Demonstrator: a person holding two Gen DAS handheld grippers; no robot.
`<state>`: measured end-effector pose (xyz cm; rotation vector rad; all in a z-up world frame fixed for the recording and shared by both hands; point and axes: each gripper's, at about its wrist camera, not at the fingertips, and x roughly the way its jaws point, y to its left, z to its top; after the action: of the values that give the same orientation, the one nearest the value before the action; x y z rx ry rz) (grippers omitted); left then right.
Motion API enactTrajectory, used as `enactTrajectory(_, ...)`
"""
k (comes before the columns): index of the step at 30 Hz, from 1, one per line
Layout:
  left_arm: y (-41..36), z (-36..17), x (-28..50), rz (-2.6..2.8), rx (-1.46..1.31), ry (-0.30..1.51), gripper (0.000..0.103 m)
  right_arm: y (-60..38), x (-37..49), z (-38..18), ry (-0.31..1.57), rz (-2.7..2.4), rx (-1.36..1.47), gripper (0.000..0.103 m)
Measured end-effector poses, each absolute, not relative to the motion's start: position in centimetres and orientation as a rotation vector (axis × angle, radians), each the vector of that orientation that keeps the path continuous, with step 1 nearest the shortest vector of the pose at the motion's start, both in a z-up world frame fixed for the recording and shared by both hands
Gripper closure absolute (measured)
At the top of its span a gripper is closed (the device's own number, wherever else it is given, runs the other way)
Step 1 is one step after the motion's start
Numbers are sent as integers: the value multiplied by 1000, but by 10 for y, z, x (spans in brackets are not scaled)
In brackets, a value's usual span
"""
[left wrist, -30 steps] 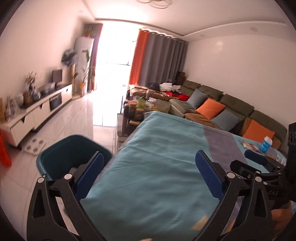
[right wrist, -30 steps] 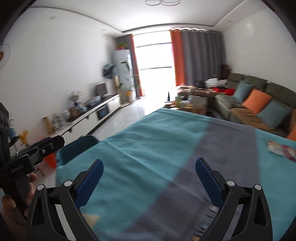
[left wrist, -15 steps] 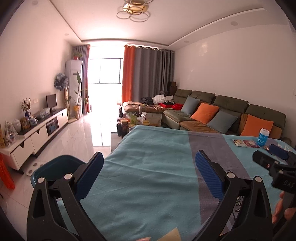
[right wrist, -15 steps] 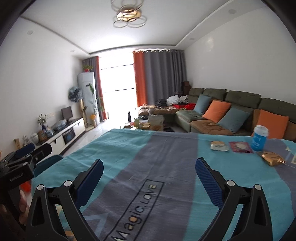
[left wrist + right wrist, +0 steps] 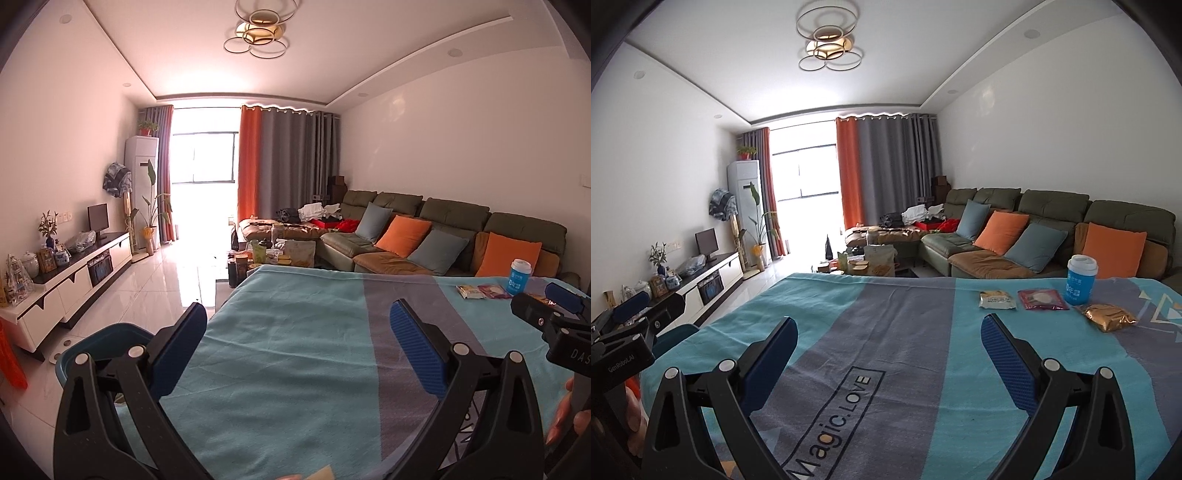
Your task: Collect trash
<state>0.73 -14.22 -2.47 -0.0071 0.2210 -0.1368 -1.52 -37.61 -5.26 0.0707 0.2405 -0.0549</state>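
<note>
While both my left gripper (image 5: 295, 332) and right gripper (image 5: 888, 349) hang wide open and empty over the desk (image 5: 886, 314), the trash lies far right: a pale packet (image 5: 997, 299), a red wrapper (image 5: 1042, 300), a gold foil pouch (image 5: 1108, 316), and a blue cup (image 5: 1080, 280). Wrappers look light, crinkly, slippery; I'd pinch an edge. The bin (image 5: 107, 341) sits left.

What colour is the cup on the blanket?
Blue with a white lid: the cup, clearest in the right wrist view.

Bright window (image 5: 807, 171), orange curtains (image 5: 848, 173), green sofa (image 5: 1052, 206)
</note>
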Motion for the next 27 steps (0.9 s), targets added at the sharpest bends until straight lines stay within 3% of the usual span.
enactTrajectory(27, -142, -21, 6, -98, 17, 188, 6, -377, -22, -46, 219, -70, 63, 7)
